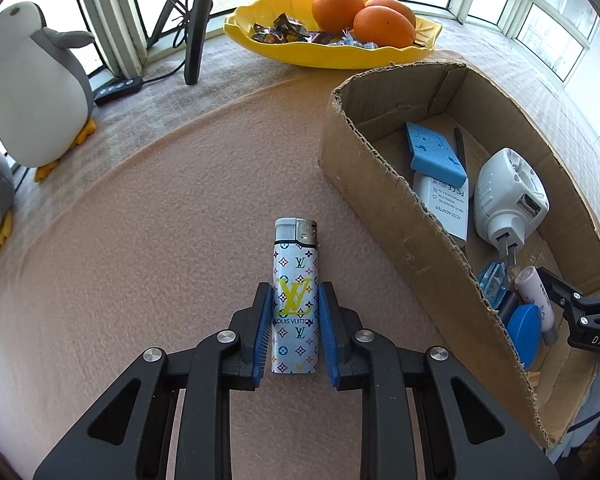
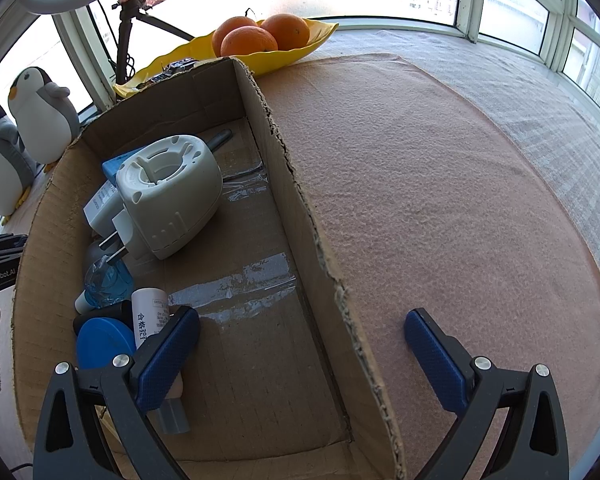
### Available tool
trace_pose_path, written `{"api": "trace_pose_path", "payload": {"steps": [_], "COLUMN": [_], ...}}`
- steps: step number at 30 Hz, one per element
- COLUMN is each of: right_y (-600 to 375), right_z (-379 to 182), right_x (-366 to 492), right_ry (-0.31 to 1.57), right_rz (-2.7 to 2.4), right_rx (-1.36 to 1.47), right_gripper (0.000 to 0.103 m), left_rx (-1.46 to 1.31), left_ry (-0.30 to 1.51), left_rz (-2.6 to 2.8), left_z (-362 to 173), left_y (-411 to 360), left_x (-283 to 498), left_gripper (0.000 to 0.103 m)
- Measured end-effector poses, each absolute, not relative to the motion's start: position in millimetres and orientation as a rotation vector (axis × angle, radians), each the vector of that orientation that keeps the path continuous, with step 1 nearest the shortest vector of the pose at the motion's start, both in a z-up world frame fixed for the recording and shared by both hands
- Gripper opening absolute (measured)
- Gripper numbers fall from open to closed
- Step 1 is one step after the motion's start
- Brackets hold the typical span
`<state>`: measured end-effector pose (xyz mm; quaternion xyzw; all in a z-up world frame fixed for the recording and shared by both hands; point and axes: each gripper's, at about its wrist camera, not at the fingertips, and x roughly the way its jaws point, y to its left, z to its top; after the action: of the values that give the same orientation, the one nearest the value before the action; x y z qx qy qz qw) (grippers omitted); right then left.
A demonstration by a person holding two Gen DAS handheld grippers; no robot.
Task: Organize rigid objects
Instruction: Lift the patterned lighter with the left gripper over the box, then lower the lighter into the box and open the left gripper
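Lighter (image 1: 296, 292): one, patterned white with a metal cap, lying flat on the pink felt mat (image 1: 148, 248), just beside the cardboard box (image 1: 384, 200) but outside it.
Left gripper (image 1: 293, 330): its blue pads sit on either side of the lighter's lower body, drawn in close; a thin gap seems to remain on each side, so no firm clamp is visible yet.
Right gripper (image 2: 302, 344): jaws spread wide and empty, straddling the box's near wall, one finger inside and one over the mat.
Slip risk: the lighter is smooth and narrow, so a pinch low on the body could let it pivot or slide out during a lift.
Collision risk: the torn box wall stands high between lighter and interior; a low carry would likely catch the edge.
Crowding risk: the box's near corner is packed, so a drop there could knock things about.
Box contents: one white plug-in device (image 1: 508, 200), one blue block (image 1: 434, 152), one white adapter (image 1: 444, 204), one blue round lid (image 1: 524, 330), one white tube (image 1: 536, 300); others are unclear.
Oranges (image 1: 364, 14): three, in one yellow dish (image 1: 340, 56).
Penguin toys (image 1: 36, 84): two.
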<state>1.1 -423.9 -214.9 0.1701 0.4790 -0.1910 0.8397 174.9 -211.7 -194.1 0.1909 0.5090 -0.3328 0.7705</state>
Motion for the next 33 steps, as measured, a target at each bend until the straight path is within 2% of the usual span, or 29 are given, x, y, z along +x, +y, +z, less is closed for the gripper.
{"api": "trace_pose_path", "payload": {"steps": [17,33], "right_y": [-424.8,-425.9], "right_z": [-214.5,-213.8], "right_x": [2.0,1.6], "right_ry": [1.012,1.014], "right_rz": [-0.404,-0.404], "right_rx": [0.359,0.357], "right_gripper": [0.101,0.101], "left_rx": [0.382,0.445], "left_ry": [0.975,0.95], "left_rz": [-0.796,-0.921], "left_z": [-123.7,-121.9], "left_y": [-214.1,-268.0], "left_x": [135.6,82.6], "left_gripper": [0.021,0.022]}}
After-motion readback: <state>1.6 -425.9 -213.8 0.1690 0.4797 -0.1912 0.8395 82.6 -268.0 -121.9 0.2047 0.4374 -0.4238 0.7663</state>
